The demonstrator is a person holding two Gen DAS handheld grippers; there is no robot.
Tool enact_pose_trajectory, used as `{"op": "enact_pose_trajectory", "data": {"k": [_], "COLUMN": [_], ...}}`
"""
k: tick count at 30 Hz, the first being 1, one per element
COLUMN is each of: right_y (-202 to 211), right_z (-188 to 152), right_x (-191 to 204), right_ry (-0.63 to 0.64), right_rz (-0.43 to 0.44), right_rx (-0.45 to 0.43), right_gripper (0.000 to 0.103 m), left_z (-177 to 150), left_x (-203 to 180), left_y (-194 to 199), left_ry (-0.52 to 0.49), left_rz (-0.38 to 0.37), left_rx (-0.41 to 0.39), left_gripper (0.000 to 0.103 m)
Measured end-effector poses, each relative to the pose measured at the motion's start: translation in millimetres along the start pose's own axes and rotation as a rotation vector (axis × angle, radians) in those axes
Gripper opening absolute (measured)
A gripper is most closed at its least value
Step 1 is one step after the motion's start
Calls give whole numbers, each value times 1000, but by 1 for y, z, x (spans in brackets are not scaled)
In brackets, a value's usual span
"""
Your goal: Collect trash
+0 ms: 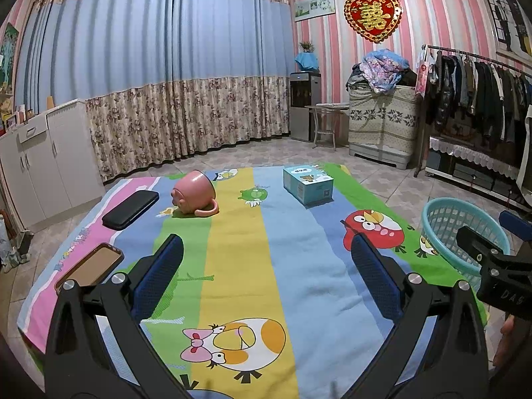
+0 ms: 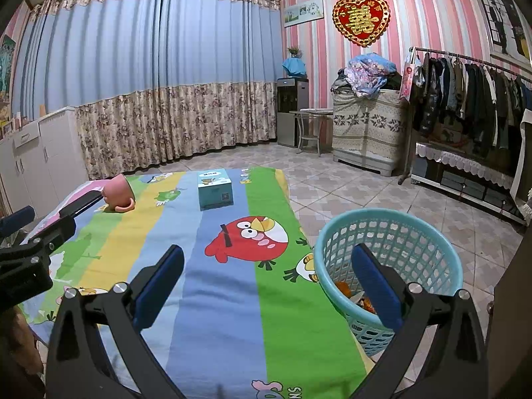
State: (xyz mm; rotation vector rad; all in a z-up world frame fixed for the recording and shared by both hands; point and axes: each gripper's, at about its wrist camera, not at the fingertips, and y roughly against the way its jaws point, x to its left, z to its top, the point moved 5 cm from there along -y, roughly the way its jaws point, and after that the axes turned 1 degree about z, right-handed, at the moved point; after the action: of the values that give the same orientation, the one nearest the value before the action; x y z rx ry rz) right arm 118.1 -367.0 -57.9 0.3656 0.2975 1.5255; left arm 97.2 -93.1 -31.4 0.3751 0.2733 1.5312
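Note:
A turquoise mesh basket [image 2: 392,236] stands on the tiled floor at the right edge of the cartoon-print cloth [image 2: 226,299]; orange and pale trash [image 2: 352,294] lies in its bottom. My right gripper [image 2: 267,259] is open and empty, its right finger over the basket's near rim. My left gripper [image 1: 266,249] is open and empty above the middle of the cloth [image 1: 239,266]. The basket also shows in the left wrist view [image 1: 445,219], partly behind the right gripper's body.
On the cloth lie a tipped pink mug [image 1: 194,196], a light-blue box [image 1: 307,183], a black case [image 1: 131,209] and a brown phone-like slab [image 1: 89,267]. White cabinets [image 1: 43,163] stand left, a clothes rack [image 1: 482,99] right.

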Motion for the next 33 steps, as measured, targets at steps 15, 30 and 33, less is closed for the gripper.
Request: {"op": "enact_pose_trajectory", "data": {"k": [15,30,33], "right_y": [1,2,2], "right_z": [1,0,0], "right_x": [-1,-2,-1], "right_ry": [24,28,25], "right_rz": [-7,-12,-9], "right_rx": [-6,-8,-8], "right_gripper": [99,98,99], "left_z": [4,5,4], "left_x": [3,6,6], "left_y": [4,3,3], "left_ry": [9,8,11], "left_rz": [0,1,-1], "left_rx": [-6,-12,-10], "left_gripper": [98,98,98]}}
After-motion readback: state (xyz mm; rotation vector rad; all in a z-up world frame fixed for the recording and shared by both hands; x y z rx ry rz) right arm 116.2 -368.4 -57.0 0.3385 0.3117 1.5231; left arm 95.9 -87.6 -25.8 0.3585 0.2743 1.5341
